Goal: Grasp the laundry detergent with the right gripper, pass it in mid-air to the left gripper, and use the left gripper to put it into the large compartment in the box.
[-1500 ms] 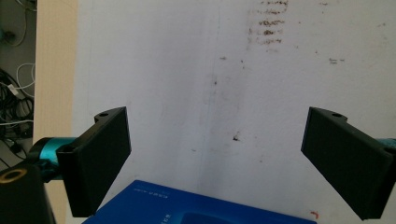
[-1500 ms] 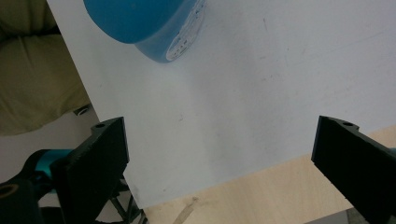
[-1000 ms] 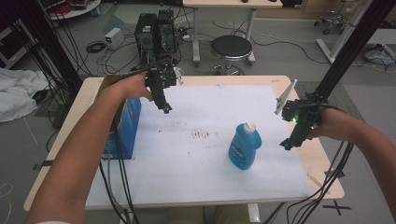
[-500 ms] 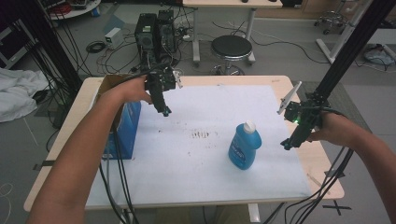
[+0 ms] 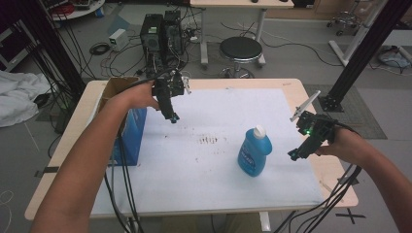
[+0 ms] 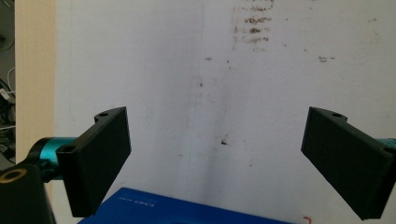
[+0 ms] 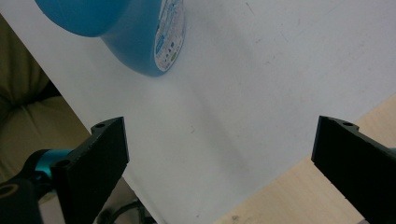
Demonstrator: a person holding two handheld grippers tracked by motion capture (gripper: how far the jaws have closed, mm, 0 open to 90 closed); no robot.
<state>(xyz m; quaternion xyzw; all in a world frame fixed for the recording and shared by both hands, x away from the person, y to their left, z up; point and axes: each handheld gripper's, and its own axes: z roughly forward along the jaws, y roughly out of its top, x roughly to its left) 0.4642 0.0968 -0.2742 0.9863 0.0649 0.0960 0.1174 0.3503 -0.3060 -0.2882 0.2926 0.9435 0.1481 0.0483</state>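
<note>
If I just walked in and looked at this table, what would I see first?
Probably the bright blue bottle with its white cap, standing upright on the white mat toward the right. Next, the two black grippers held above the table with jaws wide open: the left gripper near the blue box, the right gripper beside the bottle.

high view: above, looking down | gripper views: close over white mat (image 5: pixel 218 160)

Glossy plastic bottle (image 5: pixel 253 154); matt, stained white sheet (image 5: pixel 218 160).
</note>
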